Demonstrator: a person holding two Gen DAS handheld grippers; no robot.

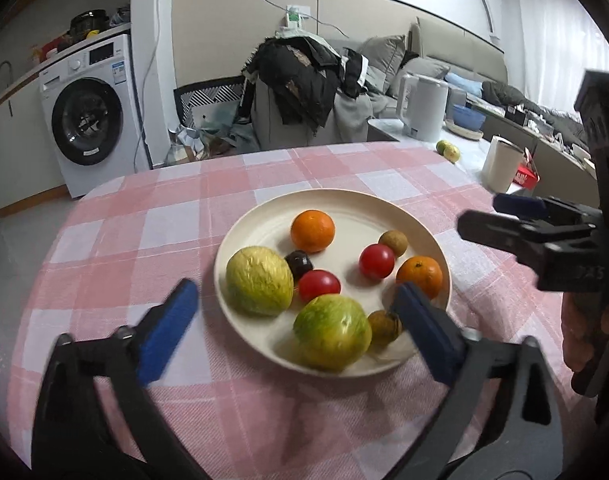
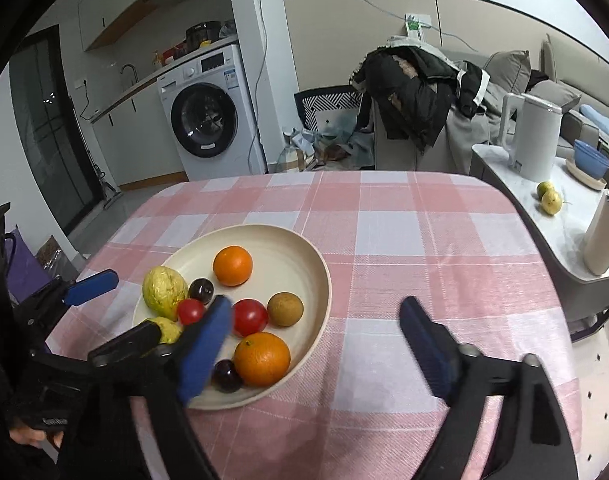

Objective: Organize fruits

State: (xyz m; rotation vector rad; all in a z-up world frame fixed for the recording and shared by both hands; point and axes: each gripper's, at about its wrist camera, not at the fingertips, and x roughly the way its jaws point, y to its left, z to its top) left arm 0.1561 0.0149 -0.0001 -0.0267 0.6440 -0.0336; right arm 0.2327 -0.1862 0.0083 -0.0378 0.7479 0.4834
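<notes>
A cream plate (image 1: 344, 208) (image 2: 288, 252) sits on the pink checked tablecloth and holds all the fruit. On it lie two oranges (image 1: 312, 230) (image 2: 262, 358), two red tomatoes (image 1: 377, 261) (image 2: 250, 317), two yellow-green fruits (image 1: 259, 286) (image 2: 164, 292), brown longans (image 1: 393, 243) (image 2: 285, 309) and small dark fruits (image 1: 298, 264) (image 2: 226, 376). My left gripper (image 1: 296, 296) (image 2: 104, 316) is open, its blue pads straddling the plate's near side with nothing pinched. My right gripper (image 2: 316, 308) (image 1: 480, 214) is open at the plate's right rim, empty.
A side table (image 2: 500, 160) at the right carries a white kettle (image 2: 532, 136), blue bowls (image 2: 592, 160), two green-yellow fruits (image 2: 550, 198) and a cream cup (image 2: 602, 236). Beyond the table's far edge stand a washing machine (image 2: 208, 120) and a clothes-draped chair (image 2: 408, 92).
</notes>
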